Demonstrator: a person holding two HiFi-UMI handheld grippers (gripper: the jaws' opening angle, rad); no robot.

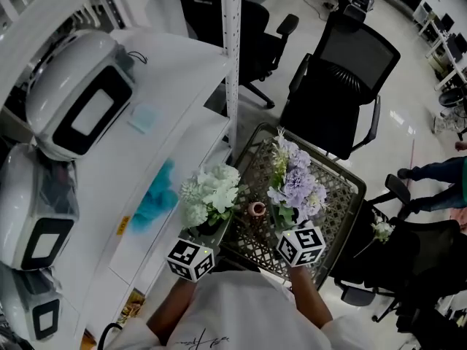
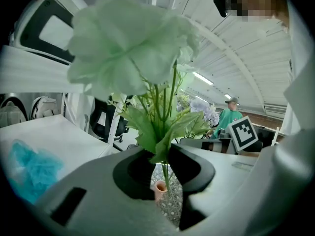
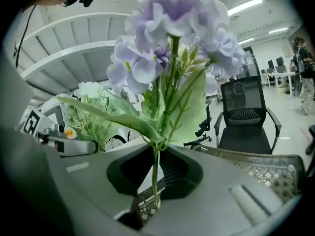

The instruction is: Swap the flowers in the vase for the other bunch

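A small pink vase (image 1: 257, 209) stands on the round metal mesh table (image 1: 343, 188), between two bunches. My left gripper (image 1: 206, 228) is shut on the stems of the white and pale-green bunch (image 1: 211, 193), held upright to the left of the vase. In the left gripper view the stems (image 2: 167, 173) pass between the jaws of that gripper (image 2: 165, 168), with the vase (image 2: 160, 190) below. My right gripper (image 1: 286, 221) is shut on the purple bunch (image 1: 295, 183), just right of the vase. In the right gripper view that gripper (image 3: 156, 168) clamps a thin stem (image 3: 155, 181) that runs down over the mesh.
A white shelf (image 1: 168, 108) on the left carries white machines (image 1: 80, 93) and a teal cloth (image 1: 155, 199). A white perforated post (image 1: 232, 57) rises behind the table. Black office chairs (image 1: 343, 86) stand beyond it and at right, where a loose white flower (image 1: 381, 230) lies.
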